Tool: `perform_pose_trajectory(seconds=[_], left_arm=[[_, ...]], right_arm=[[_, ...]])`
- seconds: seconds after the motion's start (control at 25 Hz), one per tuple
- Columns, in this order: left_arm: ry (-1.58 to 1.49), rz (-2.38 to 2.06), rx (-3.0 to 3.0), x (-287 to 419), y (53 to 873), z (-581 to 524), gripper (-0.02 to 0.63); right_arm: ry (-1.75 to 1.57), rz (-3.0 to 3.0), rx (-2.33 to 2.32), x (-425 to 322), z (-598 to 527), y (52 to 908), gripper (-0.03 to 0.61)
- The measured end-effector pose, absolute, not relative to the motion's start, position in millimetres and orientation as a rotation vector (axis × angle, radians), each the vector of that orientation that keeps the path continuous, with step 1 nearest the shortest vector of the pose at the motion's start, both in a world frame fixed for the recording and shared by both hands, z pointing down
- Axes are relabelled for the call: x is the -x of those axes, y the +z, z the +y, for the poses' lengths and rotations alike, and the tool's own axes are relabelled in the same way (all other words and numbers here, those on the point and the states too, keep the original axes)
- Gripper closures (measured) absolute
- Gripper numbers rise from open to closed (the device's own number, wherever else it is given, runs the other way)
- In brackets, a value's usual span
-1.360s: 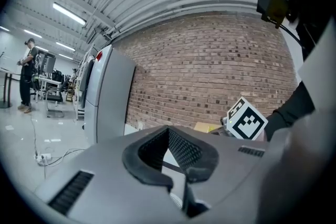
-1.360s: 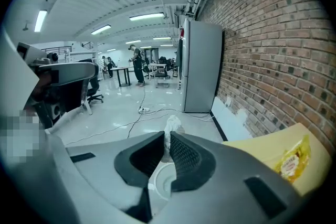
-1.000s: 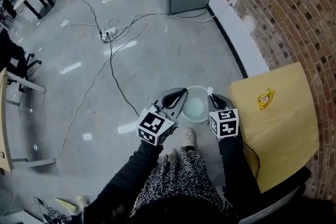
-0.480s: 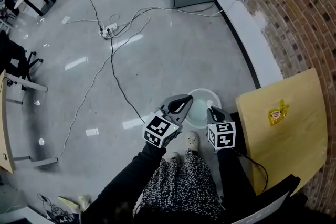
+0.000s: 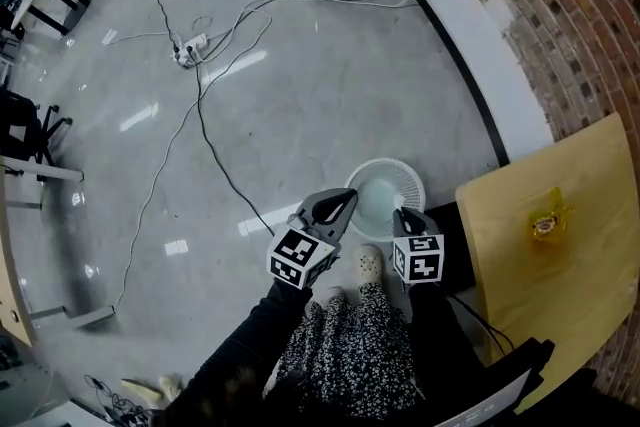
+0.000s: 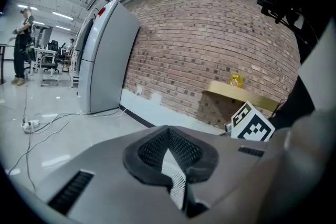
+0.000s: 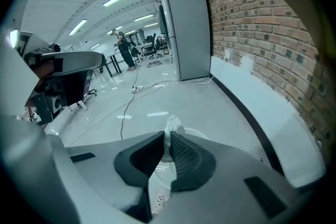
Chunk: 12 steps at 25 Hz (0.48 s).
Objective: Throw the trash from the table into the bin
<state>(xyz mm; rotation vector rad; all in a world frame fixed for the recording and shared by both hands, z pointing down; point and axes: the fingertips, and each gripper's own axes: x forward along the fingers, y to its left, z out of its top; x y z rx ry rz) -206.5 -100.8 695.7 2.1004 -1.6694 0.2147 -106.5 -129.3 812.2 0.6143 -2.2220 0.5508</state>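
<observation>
Centre the right gripper (image 5: 400,212), clenched on the wad (image 7: 171,126), over the bin (image 5: 400,175) before release; left gripper (image 5: 345,198) is closed, empty; a yellow wrapper (image 5: 546,224) lies on the table (image 5: 580,285), right.

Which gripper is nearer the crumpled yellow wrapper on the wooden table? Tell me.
Right. The right gripper is beside the table, left of the wrapper; the left gripper is farther left.

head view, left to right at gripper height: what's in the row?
Order: black floor cable → left gripper → right gripper → yellow wrapper on the table. Left out: white bin, which overlaps both grippers.
</observation>
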Motion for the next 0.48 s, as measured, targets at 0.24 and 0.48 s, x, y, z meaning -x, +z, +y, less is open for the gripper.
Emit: perform_pose_trajectory(seconds=[0.24,0.48], left_arm=[[0.244,-1.647,-2.102,199,710,-112,0.607],[0.218,-1.644,-2.102,194,711,-119,0.607]], right_arm=[[0.582,-2.19,-0.585,108,-129,836,0.534],[0.627,-2.174,-0.572,104,-135,844,0.534]])
